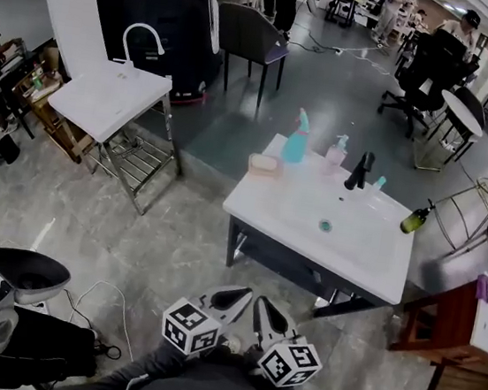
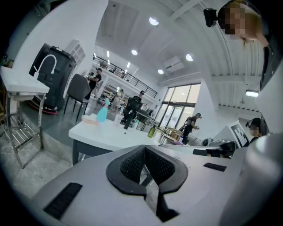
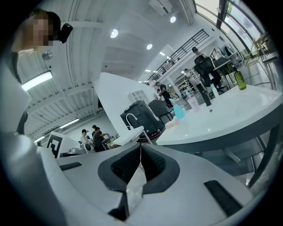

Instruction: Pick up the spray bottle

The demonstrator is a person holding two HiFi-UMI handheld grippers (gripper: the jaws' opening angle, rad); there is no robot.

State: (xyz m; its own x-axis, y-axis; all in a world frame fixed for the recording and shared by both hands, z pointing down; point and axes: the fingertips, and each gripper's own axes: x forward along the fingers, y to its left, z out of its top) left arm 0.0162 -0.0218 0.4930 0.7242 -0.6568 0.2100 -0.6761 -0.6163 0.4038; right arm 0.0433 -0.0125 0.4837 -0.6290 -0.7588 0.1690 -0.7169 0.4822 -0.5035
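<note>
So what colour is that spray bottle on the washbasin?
The plastic spray bottle is light blue, clearest in the head view.

Spray bottle on sink counter

Spray bottle on washbasin, rear left

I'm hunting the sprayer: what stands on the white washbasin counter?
On the white washbasin counter: a blue spray bottle, a pink soap dish, a pink pump bottle, a black tap, an olive-green bottle. None is covered.
</note>
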